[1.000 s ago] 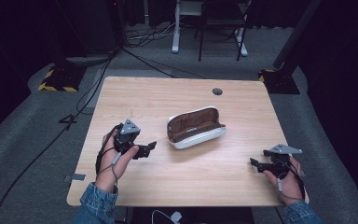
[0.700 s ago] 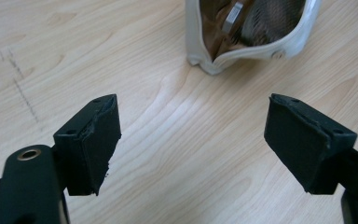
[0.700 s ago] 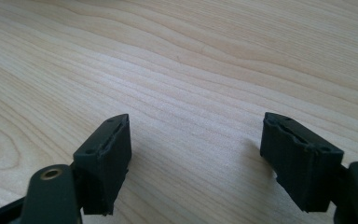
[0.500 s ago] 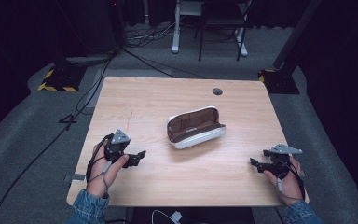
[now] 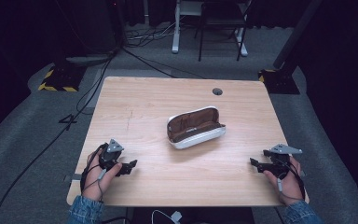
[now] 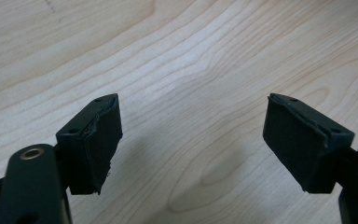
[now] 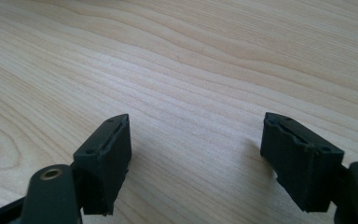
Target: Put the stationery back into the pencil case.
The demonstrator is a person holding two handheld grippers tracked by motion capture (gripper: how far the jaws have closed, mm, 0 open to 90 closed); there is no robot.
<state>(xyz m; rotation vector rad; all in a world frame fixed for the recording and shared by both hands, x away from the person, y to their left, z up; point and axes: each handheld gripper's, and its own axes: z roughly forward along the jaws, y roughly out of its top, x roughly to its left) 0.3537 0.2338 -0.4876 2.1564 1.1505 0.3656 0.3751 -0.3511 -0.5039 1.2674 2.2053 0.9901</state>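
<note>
The left tongs rest low on the bench near its front left corner, held in the person's left hand, with the jaws pointing toward the bench middle. In the left gripper view the left tongs stand wide open: the two black pads are well apart, and bare wood grain lies between them. They hold nothing.

The right tongs rest near the front right edge of the bench, held in the person's right hand, with the jaws pointing left toward the bench middle. A grey three-cornered plate sits on top of this gripper. In the right gripper view the right tongs are likewise wide open, their pads set well apart over bare wood. They hold nothing.

An open glasses case lies near the middle of the bench, between the two tongs and farther from the person than either, well apart from both. Its shell is white and its lining is brown; the opening faces up and toward the person.

A round cable port sits in the bench top near the far edge, beyond the case. Denim sleeves cover both forearms at the bottom of the high view. Cables run across the grey floor to the left of the bench.
</note>
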